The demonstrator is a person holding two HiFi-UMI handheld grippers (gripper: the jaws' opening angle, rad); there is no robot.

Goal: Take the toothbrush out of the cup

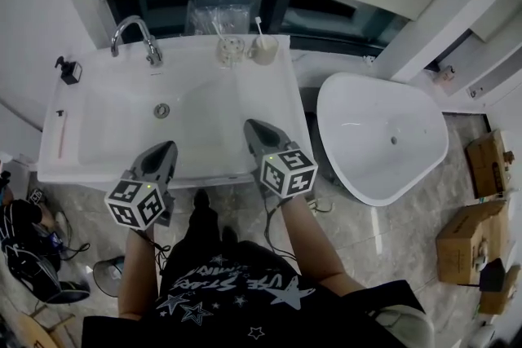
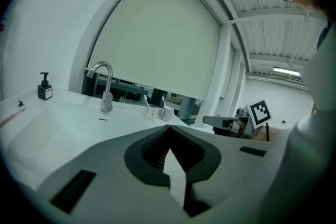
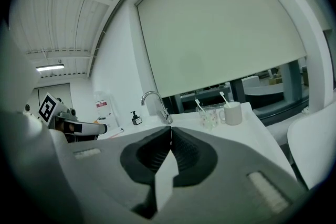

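At the back of the white sink counter (image 1: 269,85) a clear glass cup (image 1: 231,50) and a white mug (image 1: 264,51) stand side by side. Each holds a white toothbrush, one in the glass (image 1: 218,32) and one in the mug (image 1: 259,25). My left gripper (image 1: 165,147) hovers over the counter's front edge, shut and empty. My right gripper (image 1: 250,125) is further in over the basin, also shut and empty, well short of the cups. In the right gripper view the glass (image 3: 209,117) and mug (image 3: 232,113) lie ahead to the right of the shut jaws (image 3: 170,128). The left gripper (image 2: 169,127) sees them far ahead (image 2: 150,113).
A chrome faucet (image 1: 134,35) rises at the back left, with a black soap dispenser (image 1: 69,71) beside it. A thin pink stick (image 1: 61,134) lies on the left ledge. A white tub (image 1: 383,134) stands to the right, and cardboard boxes (image 1: 473,232) sit on the floor.
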